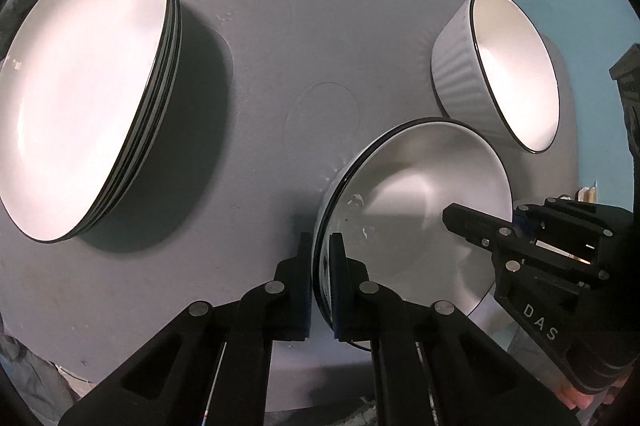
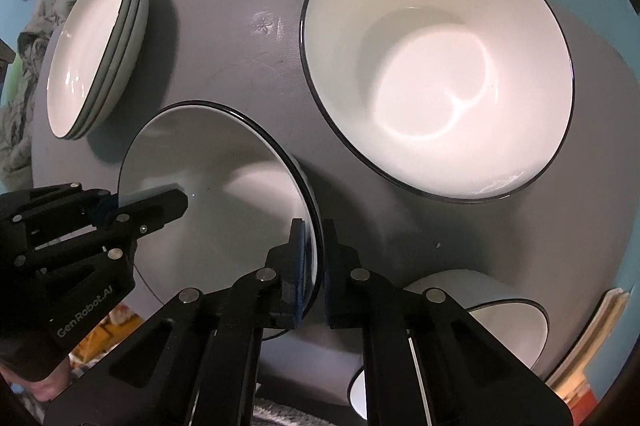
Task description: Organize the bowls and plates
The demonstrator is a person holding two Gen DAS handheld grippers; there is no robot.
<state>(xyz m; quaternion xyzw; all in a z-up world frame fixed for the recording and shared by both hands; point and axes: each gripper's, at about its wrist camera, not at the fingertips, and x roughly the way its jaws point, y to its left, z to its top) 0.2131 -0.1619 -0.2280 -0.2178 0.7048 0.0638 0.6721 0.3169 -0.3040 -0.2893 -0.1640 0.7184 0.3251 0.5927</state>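
At lower centre of both views, I am clamping the left gripper [image 1: 320,282] and right gripper [image 2: 312,274] fingers on the plate [image 1: 412,202], opposite rims; next, I judge, lifting it level toward the plate stack [image 1: 80,86] at upper left.

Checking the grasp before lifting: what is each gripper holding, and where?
Both hold the same bowl by its rim: left gripper on one side, right gripper on the opposite.

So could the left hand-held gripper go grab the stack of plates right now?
Probably not yet. The left hand-held gripper is shut on the small plate's rim, so it's busy. The gray table between it and the stack of plates looks bare.
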